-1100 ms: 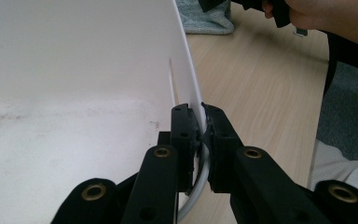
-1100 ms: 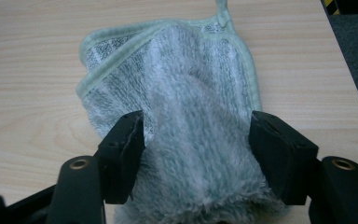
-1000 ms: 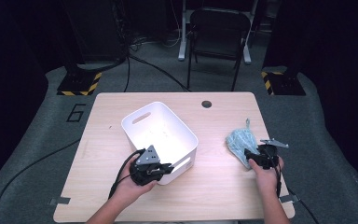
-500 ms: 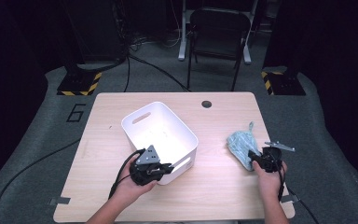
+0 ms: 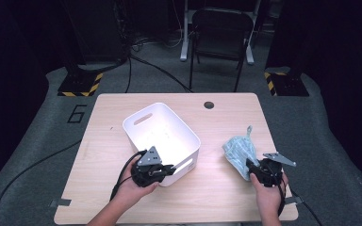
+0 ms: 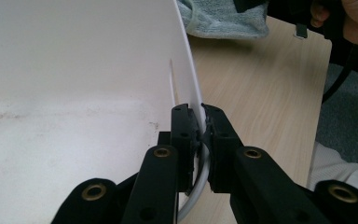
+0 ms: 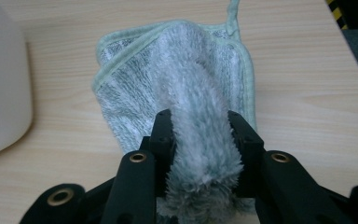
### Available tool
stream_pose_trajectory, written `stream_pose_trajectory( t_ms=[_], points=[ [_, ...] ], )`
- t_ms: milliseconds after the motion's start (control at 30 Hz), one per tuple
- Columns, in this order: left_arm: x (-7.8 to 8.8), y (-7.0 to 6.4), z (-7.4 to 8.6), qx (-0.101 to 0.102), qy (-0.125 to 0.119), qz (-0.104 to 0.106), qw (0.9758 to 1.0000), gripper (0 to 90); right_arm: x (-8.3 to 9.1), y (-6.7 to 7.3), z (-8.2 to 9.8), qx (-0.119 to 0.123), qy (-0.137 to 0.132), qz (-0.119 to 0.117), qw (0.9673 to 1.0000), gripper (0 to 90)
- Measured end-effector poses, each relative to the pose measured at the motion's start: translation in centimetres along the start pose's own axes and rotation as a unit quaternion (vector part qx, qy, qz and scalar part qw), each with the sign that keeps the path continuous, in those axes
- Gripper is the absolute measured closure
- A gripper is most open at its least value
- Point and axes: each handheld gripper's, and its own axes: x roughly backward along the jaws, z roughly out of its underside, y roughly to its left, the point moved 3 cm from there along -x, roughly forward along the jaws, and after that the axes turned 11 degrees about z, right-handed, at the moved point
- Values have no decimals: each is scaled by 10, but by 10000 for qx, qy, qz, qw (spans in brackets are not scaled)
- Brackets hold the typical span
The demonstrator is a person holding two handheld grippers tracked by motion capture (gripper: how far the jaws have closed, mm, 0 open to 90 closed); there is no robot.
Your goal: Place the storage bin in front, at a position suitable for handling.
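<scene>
The left tool (image 5: 172, 168) pinches the white tub's (image 5: 146, 127) near wall, mid-surface. The right tool (image 5: 250, 165), its jaws just closed, grips the green cloth (image 5: 239, 149) near the right edge.

Black two-jaw tongs (image 5: 173, 167), brass rivets, grey triangular top plate, trailing black cables, white sleeve (image 6: 335, 163)

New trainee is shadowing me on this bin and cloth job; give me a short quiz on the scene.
1. True or false: the left gripper is clamped on the bin wall.
2. What does the right gripper hold? A) a cup B) the cloth C) nothing
3. Fill in: the cloth lies on the ___, beside the bin.

Key: 1 true; 2 B; 3 table.
</scene>
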Motion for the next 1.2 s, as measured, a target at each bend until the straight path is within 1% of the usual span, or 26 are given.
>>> stream_pose_trajectory(
  t_ms=[33,67,133,167,233,267,367,400,467,567,633,667,733,767,800,833,867,933,967,1000,1033,1067,1100,1133,1167,1200],
  points=[
    [0,0,0,8,-7,-1,10000,834,5,3,4,-128,39,-184,9997,675],
    [0,0,0,9,-5,-4,10000,833,8,3,6,-161,41,-187,9997,675],
    [0,0,0,14,-2,0,10000,834,12,3,12,-153,-2,-109,9998,675],
    [0,0,0,-9,6,-8,10000,834,12,3,12,-153,-2,-109,9998,675],
    [0,0,0,14,8,-8,10000,834,14,2,17,-171,16,-79,9998,675],
    [0,1,0,13,24,32,10000,835,16,0,19,-191,17,-76,9998,675],
    [-1,-1,-1,91,-5,32,10000,835,17,-5,24,-210,35,-9,9998,675],
    [-2,-2,-1,88,-6,20,10000,835,15,-7,29,-236,101,45,9997,674],
    [-2,-3,-1,82,14,10,10000,835,15,-8,31,-251,135,43,9996,674],
    [-4,-5,-3,121,45,-13,9999,833,19,-11,37,-130,156,162,9997,671],
    [-5,-6,-3,160,45,-4,9999,833,20,-12,39,-143,189,186,9995,668],
    [-6,-8,-4,153,48,-20,9999,832,20,-14,43,-199,272,188,9993,660],
    [-7,-9,-4,140,47,-37,9999,831,19,-15,45,-166,331,172,9992,656],
    [-7,-10,-4,150,45,-36,9999,831,17,-14,48,-217,408,113,9989,641],
    [-7,-11,-4,188,47,2,9998,831,17,-14,48,-217,408,113,9989,641],
    [-8,-13,-4,189,64,-36,9998,828,18,-14,49,-258,439,127,9986,609],
    [-9,-14,-4,194,62,-16,9998,827,18,-14,49,-205,394,119,9989,594],
    [-9,-15,-5,199,95,-3,9998,826,18,-13,49,-196,387,158,9989,579],
    [-10,-15,-5,165,87,7,9998,820,18,-11,49,-141,303,250,9991,534],
    [-10,-16,-5,200,89,45,9997,820,18,-11,49,-141,303,250,9991,534],
    [-10,-16,-4,250,110,110,9996,811,19,-11,49,-108,285,280,9991,511],
    [-10,-16,-4,301,83,171,9994,796,19,-9,49,-158,267,300,9991,492],
    [-9,-16,-4,366,43,201,9991,790,18,-8,49,-120,240,308,9992,482],
    [-9,-15,-4,332,29,204,9992,789,18,-6,49,-91,232,312,9992,471],
    [-8,-15,-5,376,-1,248,9990,785,18,-5,48,-107,220,328,9992,464],
    [-7,-15,-6,343,-9,272,9990,776,18,-4,48,-97,170,322,9993,455]
  ],
)
